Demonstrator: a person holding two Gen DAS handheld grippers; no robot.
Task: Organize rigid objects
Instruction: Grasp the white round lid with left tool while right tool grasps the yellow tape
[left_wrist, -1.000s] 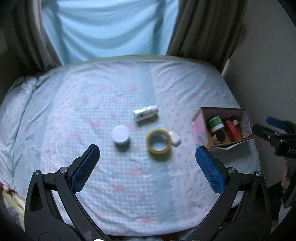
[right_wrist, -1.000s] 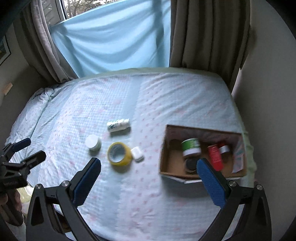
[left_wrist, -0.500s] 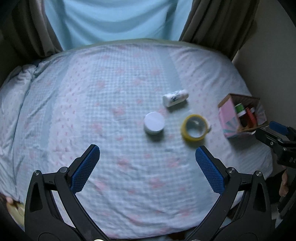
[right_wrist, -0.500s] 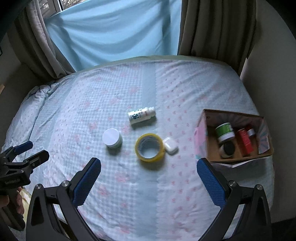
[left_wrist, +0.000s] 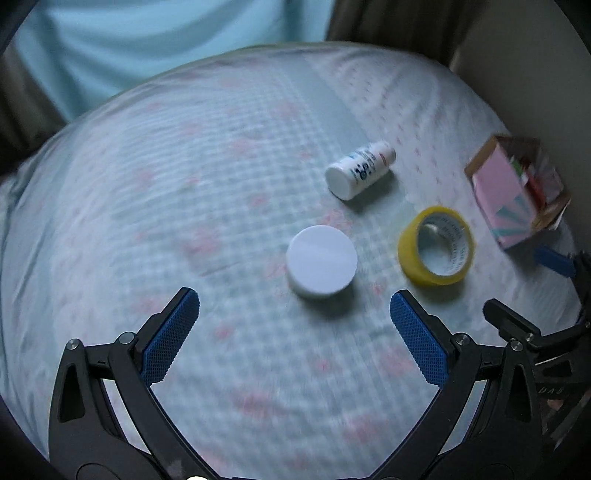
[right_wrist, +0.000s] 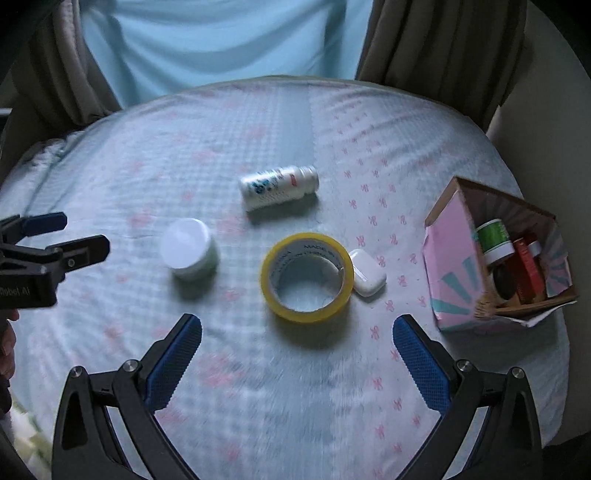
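Bed (right_wrist: 258, 387) in pale checked sheet, both claws empty and spread wide.
Left claw (left_wrist: 293, 321) just before round white-lidded jar (left_wrist: 321, 260); right claw (right_wrist: 297, 345) near yellow tape roll (right_wrist: 306, 277) beside that jar.

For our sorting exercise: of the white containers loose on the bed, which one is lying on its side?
The white printed bottle, farthest from the grippers, lies on its side; the round white-lidded jar stands upright.

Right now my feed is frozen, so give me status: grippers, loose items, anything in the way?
Both hand-held grippers open, empty: left, right. Jar, tape roll, bottle, white case loose on bed. Box right. Nothing blocking.
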